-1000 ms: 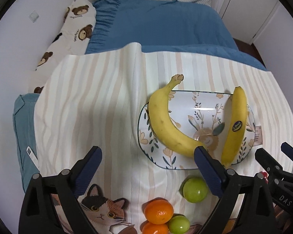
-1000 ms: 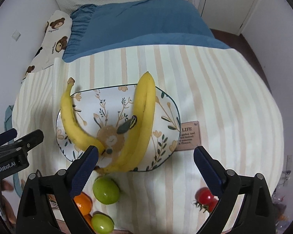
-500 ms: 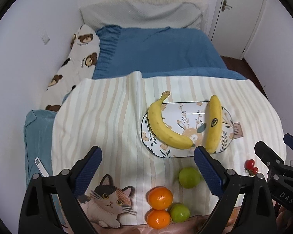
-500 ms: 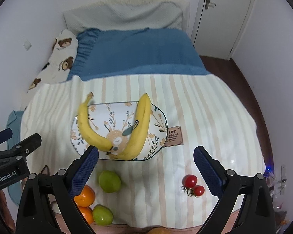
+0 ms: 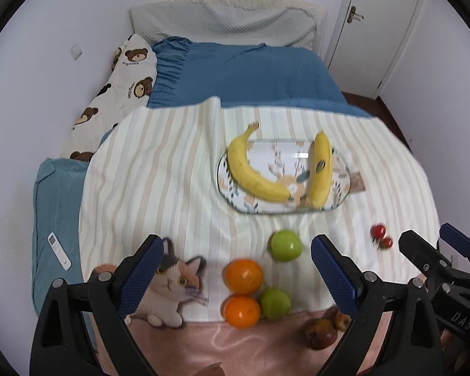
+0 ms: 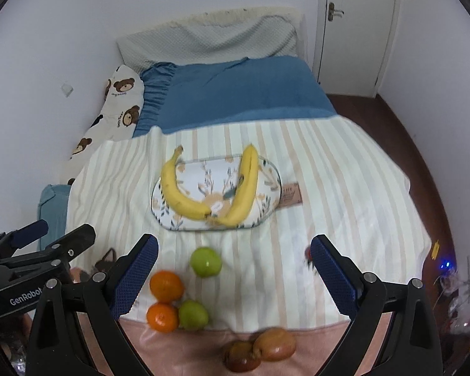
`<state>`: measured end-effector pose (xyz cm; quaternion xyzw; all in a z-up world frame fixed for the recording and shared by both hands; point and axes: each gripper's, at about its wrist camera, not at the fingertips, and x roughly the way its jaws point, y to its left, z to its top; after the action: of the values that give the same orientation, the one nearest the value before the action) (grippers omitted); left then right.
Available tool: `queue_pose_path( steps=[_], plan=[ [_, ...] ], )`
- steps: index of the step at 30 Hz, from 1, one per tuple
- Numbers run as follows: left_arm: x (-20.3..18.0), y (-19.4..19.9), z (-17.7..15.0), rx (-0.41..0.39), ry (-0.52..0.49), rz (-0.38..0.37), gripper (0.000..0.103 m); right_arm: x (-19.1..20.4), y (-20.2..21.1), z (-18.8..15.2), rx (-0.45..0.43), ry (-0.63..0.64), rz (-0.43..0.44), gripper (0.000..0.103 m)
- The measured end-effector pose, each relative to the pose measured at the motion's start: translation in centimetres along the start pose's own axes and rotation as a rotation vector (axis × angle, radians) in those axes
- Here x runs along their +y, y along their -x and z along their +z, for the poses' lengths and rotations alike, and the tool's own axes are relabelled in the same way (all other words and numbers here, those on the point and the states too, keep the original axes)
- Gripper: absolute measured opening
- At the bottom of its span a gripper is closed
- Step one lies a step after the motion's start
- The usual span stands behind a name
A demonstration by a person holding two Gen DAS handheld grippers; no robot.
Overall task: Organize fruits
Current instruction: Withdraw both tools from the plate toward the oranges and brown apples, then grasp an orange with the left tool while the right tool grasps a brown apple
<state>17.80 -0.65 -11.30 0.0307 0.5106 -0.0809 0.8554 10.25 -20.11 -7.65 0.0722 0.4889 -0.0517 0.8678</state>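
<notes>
Left wrist alone shows the cat print (image 5: 172, 285)

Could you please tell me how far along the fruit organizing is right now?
Done: two bananas lie on the plate. In hand: nothing; left tongs and right tongs hang open. Left: oranges, green apples, cherry tomatoes and reddish fruits remain on the cloth.

Ahead of tongs: two yellow bananas (image 6: 185, 195) on oval floral plate (image 6: 268, 185)
Between spread fingers: green apple (image 6: 205, 262)
Lower left: two oranges (image 6: 166, 285)
</notes>
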Motion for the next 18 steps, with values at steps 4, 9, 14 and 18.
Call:
queue_pose_path(
  steps=[4,9,14,18],
  plan=[
    [0.2,-2.5,-2.9,0.086,0.000,0.024,0.096,-2.7,-2.4,-3.7,0.116,-0.081,0.026,0.100],
    [0.4,-7.7,-6.5,0.247,-0.013,0.050,0.096,-6.9,-7.3,-9.2,0.292,-0.223,0.057,0.100],
    [-0.1,-13.1,-9.5,0.385,-0.042,0.060,0.096,-10.3,-11.8,-13.9,0.419,-0.348,0.059,0.100],
    [-0.7,-15.9,-10.6,0.451,-0.069,0.059,0.096,-11.1,-14.1,-16.2,0.470,-0.389,0.072,0.100]
  ],
)
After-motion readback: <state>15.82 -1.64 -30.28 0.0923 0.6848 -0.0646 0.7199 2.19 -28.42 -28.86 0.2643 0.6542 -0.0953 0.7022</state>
